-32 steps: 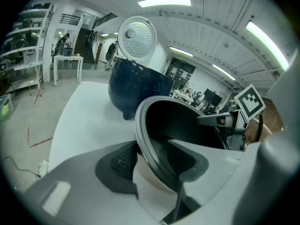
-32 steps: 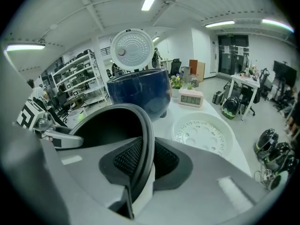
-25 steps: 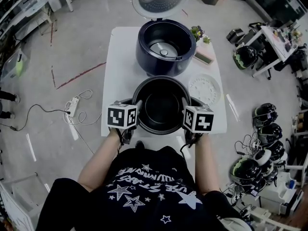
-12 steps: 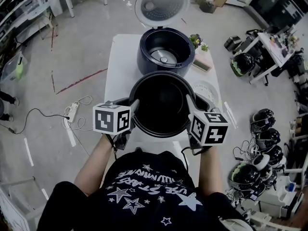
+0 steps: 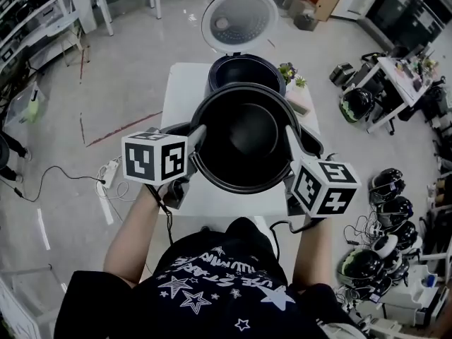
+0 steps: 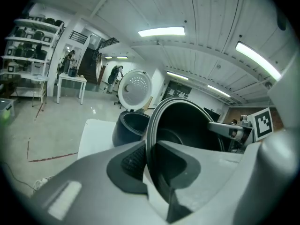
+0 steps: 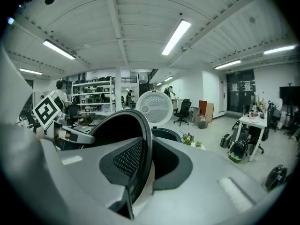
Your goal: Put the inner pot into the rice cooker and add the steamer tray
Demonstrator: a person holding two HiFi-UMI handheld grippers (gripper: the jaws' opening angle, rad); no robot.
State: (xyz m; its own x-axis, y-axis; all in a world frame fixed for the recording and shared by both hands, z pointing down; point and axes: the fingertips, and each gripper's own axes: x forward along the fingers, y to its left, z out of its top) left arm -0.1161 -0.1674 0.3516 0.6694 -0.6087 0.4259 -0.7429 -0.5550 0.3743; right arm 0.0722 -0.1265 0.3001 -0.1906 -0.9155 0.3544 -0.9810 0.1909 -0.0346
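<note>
Lifted off since a second ago, the inner pot (image 5: 244, 129) hangs above the middle of the worktop (image 5: 180, 97), nearing the open rice cooker (image 5: 244, 69) at the far edge. The left gripper (image 5: 192, 147) and right gripper (image 5: 293, 150) each pinch its thin rim on opposite sides. It is stiff metal, likely weighty and slick, so opposite rim holds, kept level, suit it.

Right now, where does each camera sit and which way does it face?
Head view: on the person's head, facing steeply down at the inner pot and rice cooker; arms, left tongs and right tongs show.
Left gripper view: on the left tongs, facing along them, shut on the pot's rim.
Right gripper view: on the right tongs, likewise.
Shared: all see the pot and open lid.
</note>
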